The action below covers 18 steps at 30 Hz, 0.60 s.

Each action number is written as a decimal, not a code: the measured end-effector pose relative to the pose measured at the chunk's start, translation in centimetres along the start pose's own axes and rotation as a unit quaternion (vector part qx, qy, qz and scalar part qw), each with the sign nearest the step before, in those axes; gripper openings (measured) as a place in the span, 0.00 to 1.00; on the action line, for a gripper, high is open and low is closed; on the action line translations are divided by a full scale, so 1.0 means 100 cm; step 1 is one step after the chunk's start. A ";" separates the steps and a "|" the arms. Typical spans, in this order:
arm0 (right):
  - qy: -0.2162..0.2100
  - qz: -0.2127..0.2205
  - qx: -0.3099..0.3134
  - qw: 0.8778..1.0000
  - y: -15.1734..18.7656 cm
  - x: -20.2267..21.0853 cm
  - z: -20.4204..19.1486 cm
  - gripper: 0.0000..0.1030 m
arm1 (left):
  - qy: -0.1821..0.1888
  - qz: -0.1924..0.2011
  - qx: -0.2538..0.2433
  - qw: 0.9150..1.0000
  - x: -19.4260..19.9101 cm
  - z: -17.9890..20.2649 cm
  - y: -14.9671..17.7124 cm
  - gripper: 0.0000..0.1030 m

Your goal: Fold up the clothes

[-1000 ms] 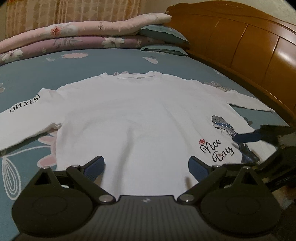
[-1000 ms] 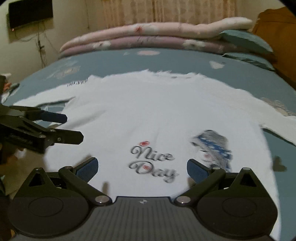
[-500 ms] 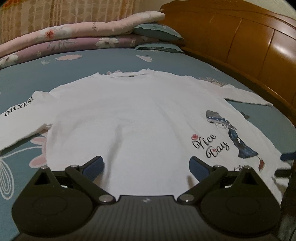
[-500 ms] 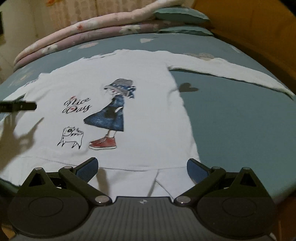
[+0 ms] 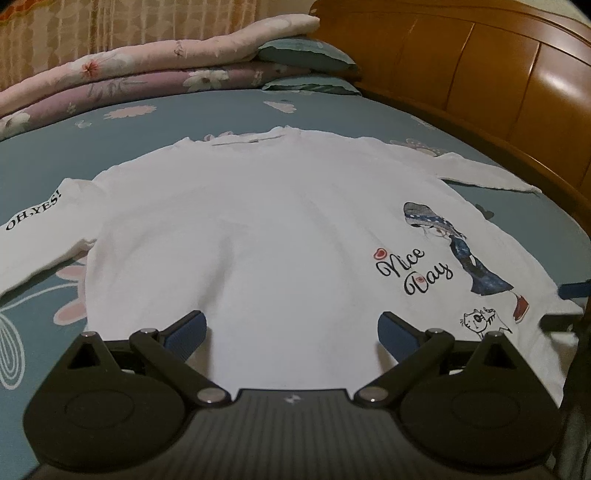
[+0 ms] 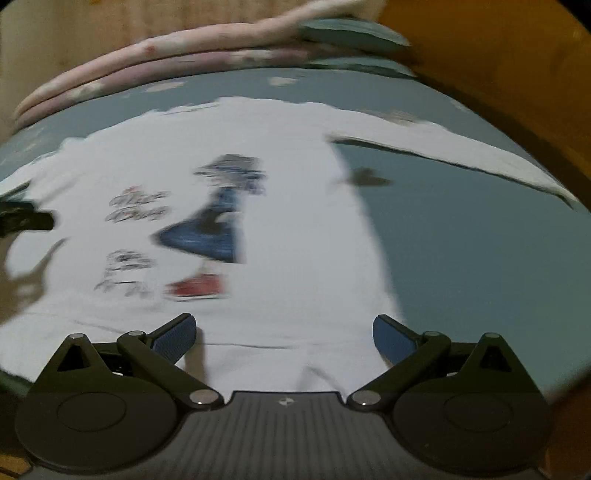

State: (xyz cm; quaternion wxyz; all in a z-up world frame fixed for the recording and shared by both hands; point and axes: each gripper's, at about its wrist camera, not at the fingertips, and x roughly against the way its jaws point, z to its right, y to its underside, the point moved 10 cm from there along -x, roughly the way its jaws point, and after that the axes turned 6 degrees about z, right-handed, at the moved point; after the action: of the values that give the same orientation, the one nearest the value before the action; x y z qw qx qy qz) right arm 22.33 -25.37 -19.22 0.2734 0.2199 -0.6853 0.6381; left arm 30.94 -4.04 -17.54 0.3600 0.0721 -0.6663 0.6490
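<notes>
I see the white shirt [image 5: 266,236] lying flat on the blue bedsheet [image 5: 155,125], sleeves spread. My left gripper [image 5: 291,332] and right gripper [image 6: 282,334] hover over its hem, jaws apart, holding nothing.

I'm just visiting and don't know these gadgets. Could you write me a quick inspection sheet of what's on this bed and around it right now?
Surface: bed sheet, blue-grey with a floral print.
Job's things: white long-sleeved shirt spread flat, print side up, both sleeves out, not yet folded.
Clutter: folded quilts and pillows stacked at the far side.
Grippers: left gripper and right gripper open, empty, at the shirt's hem.
Cables: nothing seen.
Surroundings: wooden headboard, curtain.
</notes>
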 end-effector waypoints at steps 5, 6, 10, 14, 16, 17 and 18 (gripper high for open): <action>0.000 0.007 -0.042 0.999 -0.023 0.008 0.003 1.00 | -0.002 0.005 0.002 1.000 0.003 -0.001 -0.002 0.96; -0.010 0.013 -0.039 0.999 -0.029 0.007 -0.005 1.00 | -0.003 0.005 0.001 1.000 0.003 -0.001 -0.002 0.96; -0.060 0.024 -0.003 0.998 -0.046 -0.010 -0.053 1.00 | -0.004 0.003 -0.002 1.000 0.002 0.000 -0.001 0.96; -0.091 0.016 0.054 0.994 -0.044 -0.030 -0.096 1.00 | -0.003 0.003 0.000 1.000 0.002 0.000 -0.002 0.96; -0.093 -0.001 0.081 0.992 -0.030 -0.036 -0.107 1.00 | -0.002 0.003 -0.001 1.000 0.003 0.000 -0.002 0.96; -0.089 -0.002 0.096 0.991 -0.023 -0.035 -0.107 1.00 | -0.001 0.003 -0.002 1.000 0.003 0.000 -0.001 0.96; -0.087 0.004 0.110 0.990 -0.017 -0.030 -0.107 1.00 | -0.001 0.002 -0.002 1.000 0.004 0.000 -0.001 0.96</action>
State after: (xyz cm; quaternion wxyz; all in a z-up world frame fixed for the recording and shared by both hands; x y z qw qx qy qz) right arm 26.69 -15.04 -19.46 0.1849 0.3005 -0.6328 0.6892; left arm 30.73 -3.95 -17.22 0.3582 0.0700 -0.6681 0.6484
